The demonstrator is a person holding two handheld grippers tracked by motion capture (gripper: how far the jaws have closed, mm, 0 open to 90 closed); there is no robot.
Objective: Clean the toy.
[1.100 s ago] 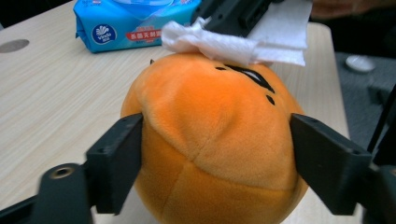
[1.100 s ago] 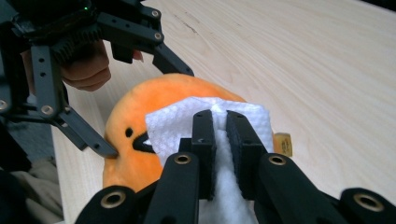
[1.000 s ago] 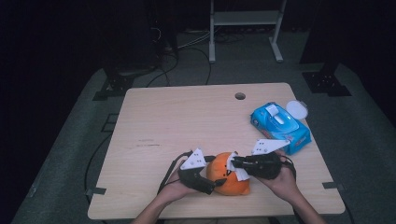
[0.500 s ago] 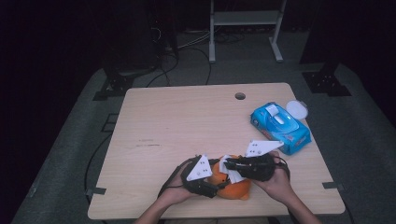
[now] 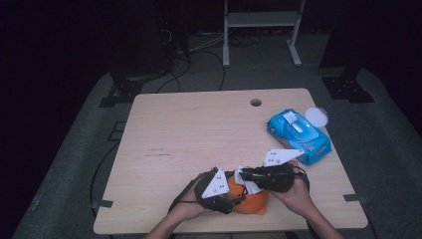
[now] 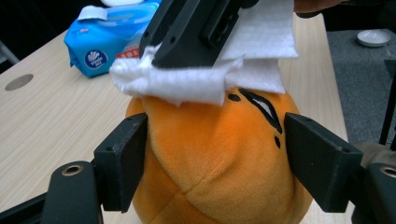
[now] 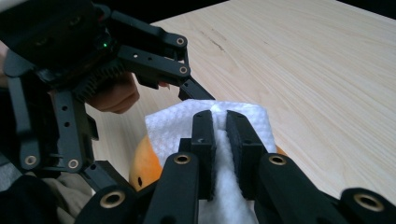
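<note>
Left gripper: left gripper (image 5: pixel 234 199) has its jaws spread wide and pressed against both flanks of the orange plush toy (image 6: pixel 219 158), which it clamps and steadies on the table (image 5: pixel 199 129); a firm hold seems needed because a soft round toy would otherwise roll or squash away under rubbing.
Right gripper: right gripper (image 7: pixel 220 135) has its jaws almost closed, pinching a folded white wipe (image 7: pixel 247 121) between them; the wipe hangs past the jaw tips, so that cloth rather than plastic meets the plush.
Toy position: near the front edge of the table, between the two hands, resting on the wood with its black stitched face marks turned toward the right side of the left gripper view.
Wipe position: draped on the top of the toy (image 5: pixel 251 201), touching it, just above the face marks.
Likely step: wiping the toy's upper surface, judging by the contact.
Blue wipe pack: blue wipe pack (image 5: pixel 297 136) lies well apart on the right of the table with its lid flap raised, probably the source of the wipe.
Risk: too much downward pressure may push the toy out of the left jaws.
</note>
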